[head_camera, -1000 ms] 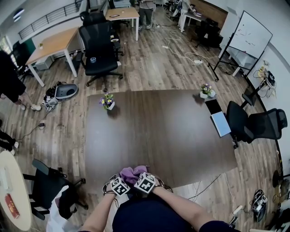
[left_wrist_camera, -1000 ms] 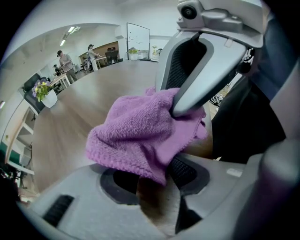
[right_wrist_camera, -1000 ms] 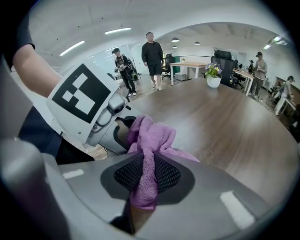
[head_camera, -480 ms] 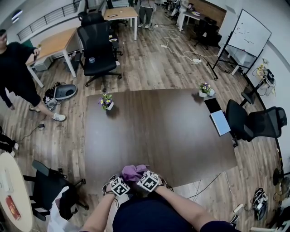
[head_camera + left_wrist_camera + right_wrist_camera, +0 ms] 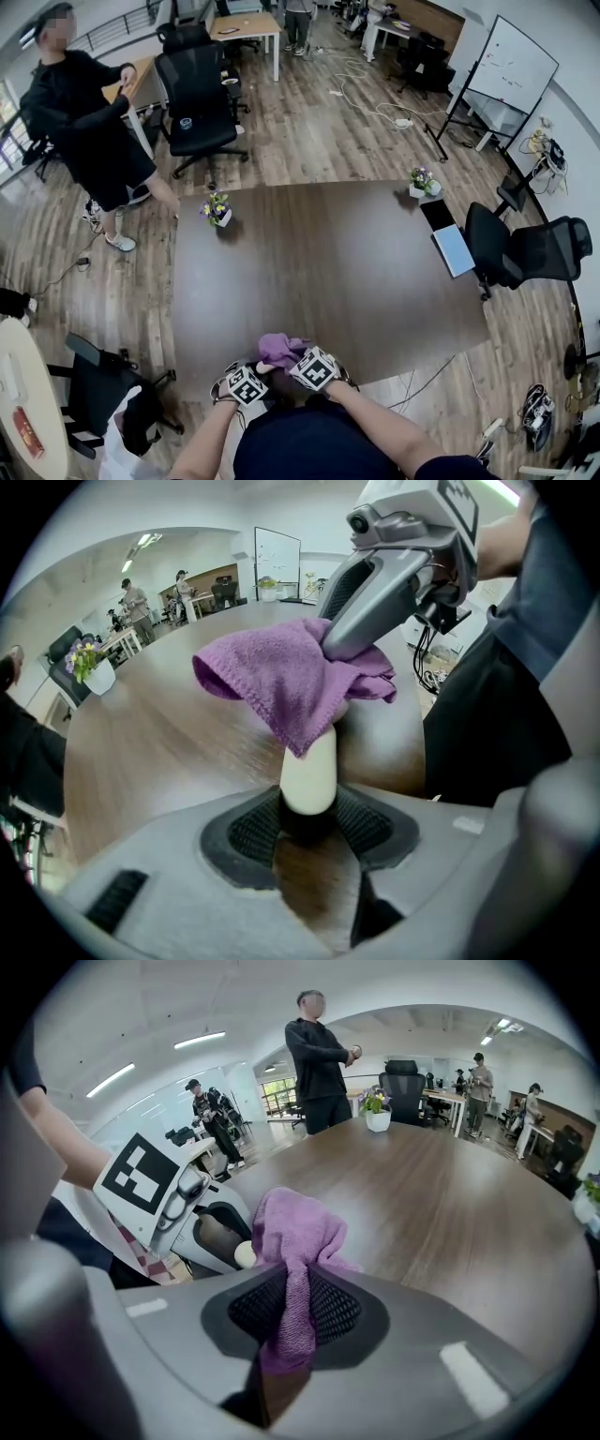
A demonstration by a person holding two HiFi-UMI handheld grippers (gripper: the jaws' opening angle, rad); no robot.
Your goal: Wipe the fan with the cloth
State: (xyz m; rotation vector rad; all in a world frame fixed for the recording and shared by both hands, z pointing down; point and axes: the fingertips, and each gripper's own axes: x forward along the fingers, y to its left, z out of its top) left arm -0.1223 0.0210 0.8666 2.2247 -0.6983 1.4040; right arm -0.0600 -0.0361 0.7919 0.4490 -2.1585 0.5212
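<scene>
Working at the near edge of the bench [image 5: 328, 272]: left hand-held gripper [image 5: 309, 810] is clamping the fan handle [image 5: 309, 772]; right hand-held gripper [image 5: 294, 1312] is pinching the cloth [image 5: 296, 1230] over it.

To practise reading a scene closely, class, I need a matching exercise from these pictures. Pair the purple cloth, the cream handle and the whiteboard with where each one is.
Things:
1. purple cloth
2. cream handle
3. whiteboard

Places:
A. clamped between the jaws of the left hand-held gripper
B. standing on the floor, off past the far right of the table
C. pinched in the jaws of the right hand-held gripper

Pairs: 1-C, 2-A, 3-B
</scene>
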